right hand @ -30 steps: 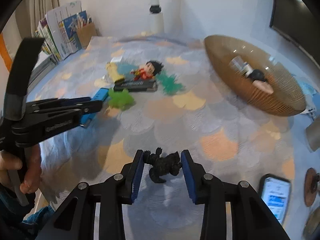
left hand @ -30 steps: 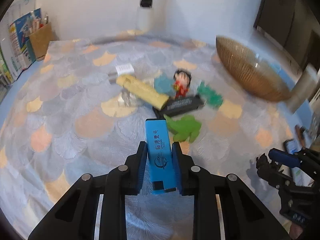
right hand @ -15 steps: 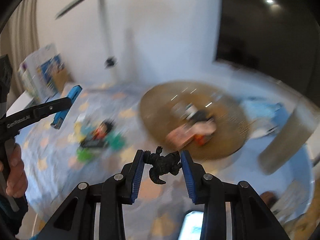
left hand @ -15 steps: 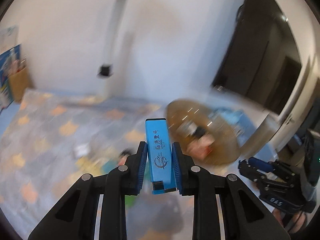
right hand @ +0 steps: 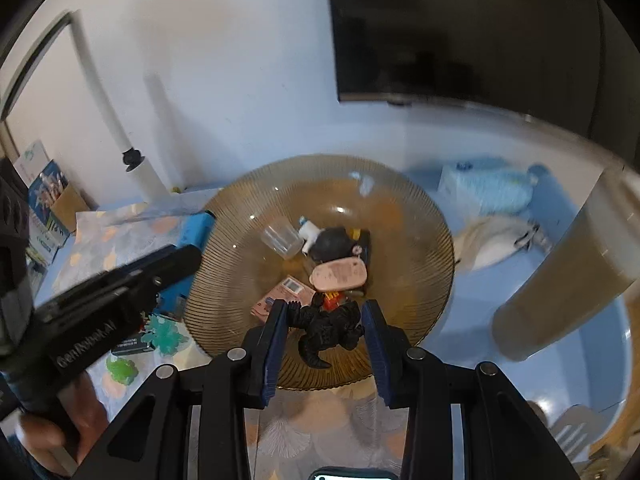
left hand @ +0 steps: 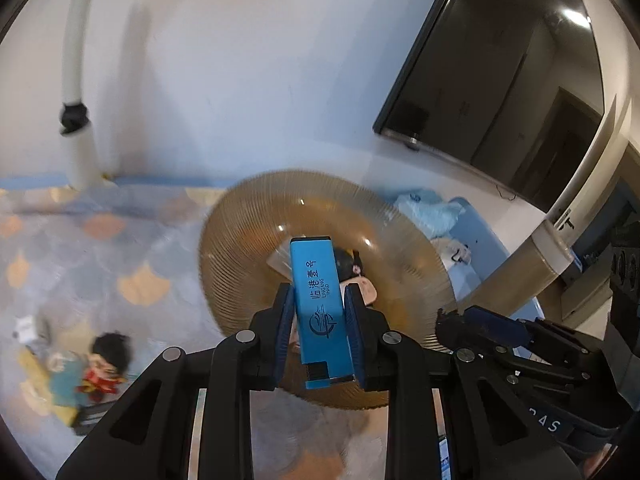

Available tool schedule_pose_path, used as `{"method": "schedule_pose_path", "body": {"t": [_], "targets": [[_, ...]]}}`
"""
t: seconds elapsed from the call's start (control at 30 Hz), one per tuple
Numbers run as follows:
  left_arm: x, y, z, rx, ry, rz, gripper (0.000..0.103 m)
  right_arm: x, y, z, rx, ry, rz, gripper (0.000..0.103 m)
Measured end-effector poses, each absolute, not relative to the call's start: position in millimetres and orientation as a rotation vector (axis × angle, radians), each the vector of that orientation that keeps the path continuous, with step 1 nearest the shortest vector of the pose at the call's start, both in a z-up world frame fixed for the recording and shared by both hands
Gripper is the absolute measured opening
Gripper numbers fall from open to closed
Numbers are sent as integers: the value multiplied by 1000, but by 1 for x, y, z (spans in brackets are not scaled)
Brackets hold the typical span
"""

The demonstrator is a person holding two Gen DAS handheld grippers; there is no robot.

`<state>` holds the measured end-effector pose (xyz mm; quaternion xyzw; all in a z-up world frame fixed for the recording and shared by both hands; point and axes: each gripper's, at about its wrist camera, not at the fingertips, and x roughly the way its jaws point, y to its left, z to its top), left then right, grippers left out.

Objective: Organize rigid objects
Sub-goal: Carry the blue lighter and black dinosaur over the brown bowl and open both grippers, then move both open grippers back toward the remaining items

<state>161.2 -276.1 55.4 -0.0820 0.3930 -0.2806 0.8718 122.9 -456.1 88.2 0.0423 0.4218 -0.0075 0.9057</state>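
Landmark: the wide ribbed amber glass bowl (right hand: pixel 320 216) on the scallop-patterned cloth (left hand: pixel 100 248); every place below is given from it.
Left gripper (left hand: pixel 320 320): fingers clamped on the flat sides of a bright blue rectangular lighter-like block with printed characters (left hand: pixel 318 300), which stands upright above the bowl's near half.
Right gripper (right hand: pixel 325 330): fingers pressed together on a small black plastic dinosaur figure (right hand: pixel 326 326), held over the bowl's near rim.
Already in the bowl: a clear plastic cup (right hand: pixel 282 238), a dark round-headed figure (right hand: pixel 334 242), a pink oval piece (right hand: pixel 340 274) and a pink card-like pack (right hand: pixel 280 296), clustered at its centre.
Outside the bowl: a red-and-black doll figure (left hand: pixel 102 368) and green toys (right hand: pixel 164 332), lying on the cloth left of it.
Risk, collision: both grippers crowd the same near side, so their frames could knock together on release.
Risk, bounce: a drop from this height onto hard glass may send the block skidding over the shallow rim.
Risk, dinosaur: it hangs right at the rim's edge; released here, it could land on the cloth.
Risk, pile: the centre is crowded, so a new piece may tip the cup.
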Motion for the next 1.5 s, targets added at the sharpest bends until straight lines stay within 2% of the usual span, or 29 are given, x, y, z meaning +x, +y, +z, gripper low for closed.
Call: {"method": "schedule_pose_path", "body": {"t": [0.03, 0.1, 0.17, 0.27, 0.33, 0.4, 0.53, 0.63, 0.87, 0.97, 1.17, 1.37, 1.5], "targets": [[164, -279, 52, -179, 831, -595, 24, 123, -458, 85, 104, 877, -14, 37], [165, -277, 51, -200, 843, -611, 47, 125, -465, 82, 138, 890, -35, 43], [160, -262, 60, -247, 822, -618, 57, 120, -471, 90, 155, 863, -57, 48], [148, -232, 81, -303, 759, -631, 62, 103, -470, 111, 153, 794, -54, 51], [135, -201, 98, -330, 702, -617, 70, 92, -463, 126, 148, 759, -44, 53], [126, -178, 111, -346, 664, -589, 76, 81, -452, 138, 149, 729, -14, 59], [105, -114, 118, -358, 623, -476, 77, 64, -413, 141, 137, 700, 84, 60], [94, -66, 98, -370, 643, -340, 79, 56, -378, 118, 131, 712, 158, 60], [88, -2, -3, -294, 767, -103, 79, 59, -317, 1, 98, 839, 200, 60], [87, 2, -20, -293, 771, -85, 79, 61, -312, -21, 76, 866, 186, 60], [85, -14, -20, -229, 770, -100, 79, 64, -308, -27, 40, 876, 177, 60], [85, -16, -21, -212, 781, -119, 79, 61, -298, -24, -16, 864, 188, 60], [95, -31, -19, -197, 847, -216, 79, 66, -284, -14, 30, 924, 339, 60]]}}
